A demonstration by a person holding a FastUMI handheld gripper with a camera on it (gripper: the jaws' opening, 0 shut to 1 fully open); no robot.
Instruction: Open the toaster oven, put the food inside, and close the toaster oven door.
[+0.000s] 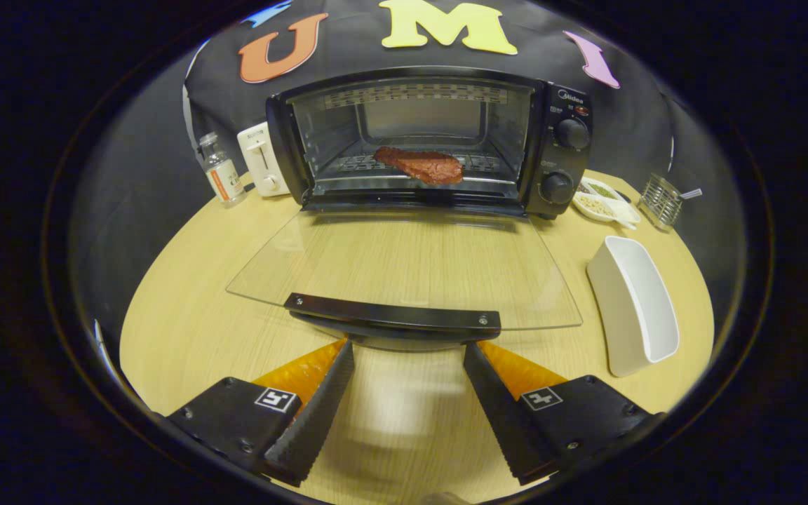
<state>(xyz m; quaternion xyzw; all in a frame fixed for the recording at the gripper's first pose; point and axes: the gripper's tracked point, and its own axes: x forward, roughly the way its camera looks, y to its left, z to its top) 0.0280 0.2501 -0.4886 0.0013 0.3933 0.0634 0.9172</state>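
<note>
A black toaster oven [558,140] stands at the back of the wooden table with its glass door [404,266] folded down flat toward me. A reddish slab of meat [421,165] lies on the rack inside the oven. The door's black handle [393,317] sits just ahead of my fingertips. My gripper [407,354] is open, its fingers spread wide on either side of the handle's near edge, with nothing held between them.
A white rectangular dish [634,301] stands empty to the right of the door. Behind it are a small seasoning dish [599,198] and a wire holder [660,201]. Left of the oven stand a white toaster [262,160] and a small bottle [220,170].
</note>
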